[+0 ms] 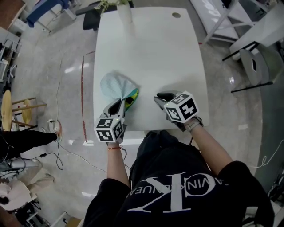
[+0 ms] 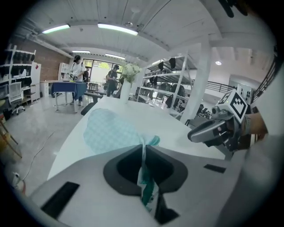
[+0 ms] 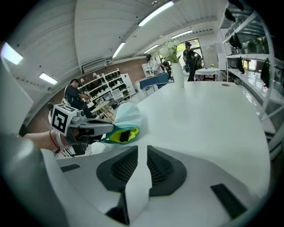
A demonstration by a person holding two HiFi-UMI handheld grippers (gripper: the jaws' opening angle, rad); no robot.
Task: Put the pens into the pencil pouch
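table (image 1: 151, 53): one
pencil pouch (image 1: 114, 85): one, at the table's near edge
grippers: two, left gripper (image 1: 121, 103) and right gripper (image 1: 161, 97), over the table's near edge
vase (image 1: 124, 13): one, at the table's far end

- Left gripper (image 1: 122, 103) tilts downward, its jaws clamped together on the edge of the pouch (image 1: 114, 85).
- Right gripper (image 1: 162, 97) tilts downward too, jaws slightly apart, nothing between them.
- Left forearm (image 1: 116, 162) and right forearm (image 1: 213, 148) reach forward, bare.
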